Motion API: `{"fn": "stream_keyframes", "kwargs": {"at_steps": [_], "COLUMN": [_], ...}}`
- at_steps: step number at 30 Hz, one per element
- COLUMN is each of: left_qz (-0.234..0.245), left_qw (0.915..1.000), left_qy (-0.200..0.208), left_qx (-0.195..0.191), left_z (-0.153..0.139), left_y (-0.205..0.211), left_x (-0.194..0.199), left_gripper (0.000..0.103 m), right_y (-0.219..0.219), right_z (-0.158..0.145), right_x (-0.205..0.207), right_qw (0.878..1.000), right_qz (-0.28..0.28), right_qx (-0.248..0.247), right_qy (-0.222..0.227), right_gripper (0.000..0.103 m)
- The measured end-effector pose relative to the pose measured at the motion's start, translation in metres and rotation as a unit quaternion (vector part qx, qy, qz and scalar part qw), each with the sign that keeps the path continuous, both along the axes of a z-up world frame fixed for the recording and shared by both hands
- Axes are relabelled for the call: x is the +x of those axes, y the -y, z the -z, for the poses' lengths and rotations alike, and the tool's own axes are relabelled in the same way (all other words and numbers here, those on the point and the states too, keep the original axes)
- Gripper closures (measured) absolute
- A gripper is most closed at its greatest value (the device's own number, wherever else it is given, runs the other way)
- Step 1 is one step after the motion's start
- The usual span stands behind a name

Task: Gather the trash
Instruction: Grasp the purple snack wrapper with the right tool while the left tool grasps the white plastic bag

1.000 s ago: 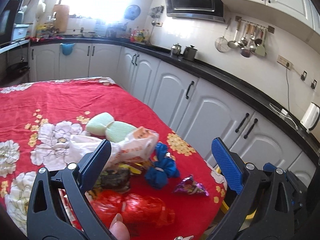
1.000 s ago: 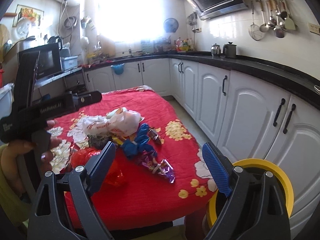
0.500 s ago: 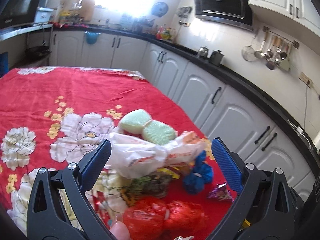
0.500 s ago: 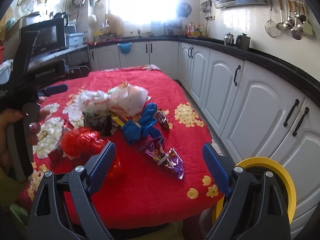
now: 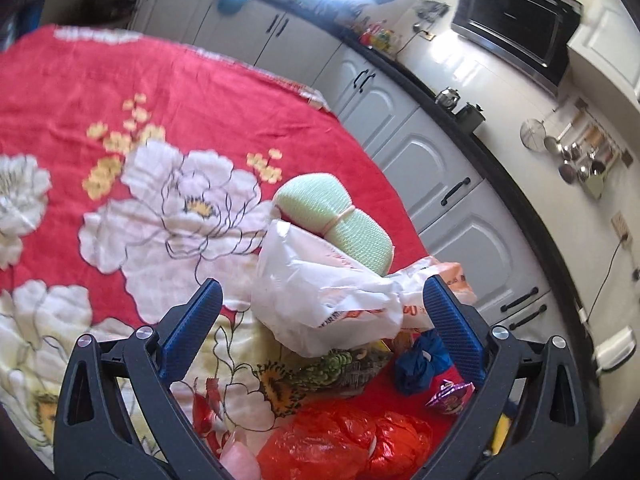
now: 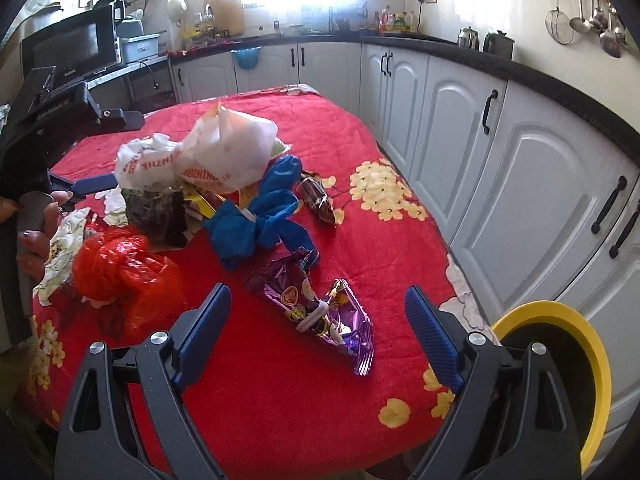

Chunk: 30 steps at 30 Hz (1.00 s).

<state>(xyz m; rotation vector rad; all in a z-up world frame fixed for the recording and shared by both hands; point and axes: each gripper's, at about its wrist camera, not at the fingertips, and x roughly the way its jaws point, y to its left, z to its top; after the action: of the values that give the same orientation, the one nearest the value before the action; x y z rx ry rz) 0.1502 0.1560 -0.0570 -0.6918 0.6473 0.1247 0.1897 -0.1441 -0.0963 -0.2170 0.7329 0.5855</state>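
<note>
Both jaws spread wide, the left gripper (image 5: 318, 306) hung over the white plastic bag (image 5: 320, 300), the right gripper (image 6: 318, 316) above the purple wrapper (image 6: 320, 308) (yellow-rimmed bin (image 6: 592, 364) beside the table).

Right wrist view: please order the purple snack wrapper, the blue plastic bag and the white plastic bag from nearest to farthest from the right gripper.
From the right gripper:
1. Purple snack wrapper, between the open fingers.
2. Blue plastic bag, farther in, slightly left.
3. White plastic bag, behind it, at the pile's far side.
</note>
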Motion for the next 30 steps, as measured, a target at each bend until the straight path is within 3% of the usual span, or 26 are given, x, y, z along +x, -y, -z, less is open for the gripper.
{"fn": "stream_keyframes", "kwargs": {"at_steps": [5,7,9,11,16,18,19,20,29,30], "left_qz": [0.005,0.005,0.005,0.002,0.001,0.001,0.002,0.003,0.015,0.016], "left_qw": [0.9991,0.9981,0.9966,0.9957,0.9945,0.9940,0.9939,0.9938,0.9964,0.9967], "left_qy": [-0.011,-0.015,-0.019,-0.022,-0.022,-0.020,-0.020,-0.019,-0.011,-0.009], "left_qx": [-0.041,-0.059,-0.080,-0.090,-0.102,-0.107,-0.109,-0.109,-0.083,-0.080], "left_z": [0.013,0.017,0.021,0.024,0.027,0.027,0.027,0.027,0.017,0.015], "left_y": [-0.004,-0.006,-0.007,-0.008,-0.011,-0.011,-0.011,-0.010,-0.005,-0.003], "left_x": [0.010,0.013,0.017,0.018,0.020,0.019,0.019,0.019,0.011,0.010], "left_gripper": [0.011,0.011,0.011,0.011,0.012,0.019,0.024,0.026,0.042,0.049], "right_y": [-0.005,-0.006,-0.005,-0.003,0.004,0.008,0.010,0.011,0.023,0.023], "right_z": [0.012,0.017,0.023,0.026,0.025,0.024,0.024,0.025,0.021,0.020], "right_x": [0.011,0.014,0.017,0.015,0.008,0.004,0.002,0.002,-0.003,-0.003], "right_qw": [1.000,1.000,0.999,0.999,0.999,0.999,0.999,0.999,0.998,0.997], "right_qz": [-0.004,-0.006,-0.009,-0.012,-0.006,-0.002,-0.001,-0.003,0.012,0.013], "right_qx": [-0.017,-0.020,-0.017,-0.014,0.001,0.008,0.012,0.016,0.038,0.039], "right_qy": [-0.012,-0.024,-0.040,-0.041,-0.042,-0.043,-0.044,-0.051,-0.057,-0.058], "right_gripper": [0.019,0.029,0.048,0.058,0.065,0.068,0.081,0.086,0.086,0.086]}}
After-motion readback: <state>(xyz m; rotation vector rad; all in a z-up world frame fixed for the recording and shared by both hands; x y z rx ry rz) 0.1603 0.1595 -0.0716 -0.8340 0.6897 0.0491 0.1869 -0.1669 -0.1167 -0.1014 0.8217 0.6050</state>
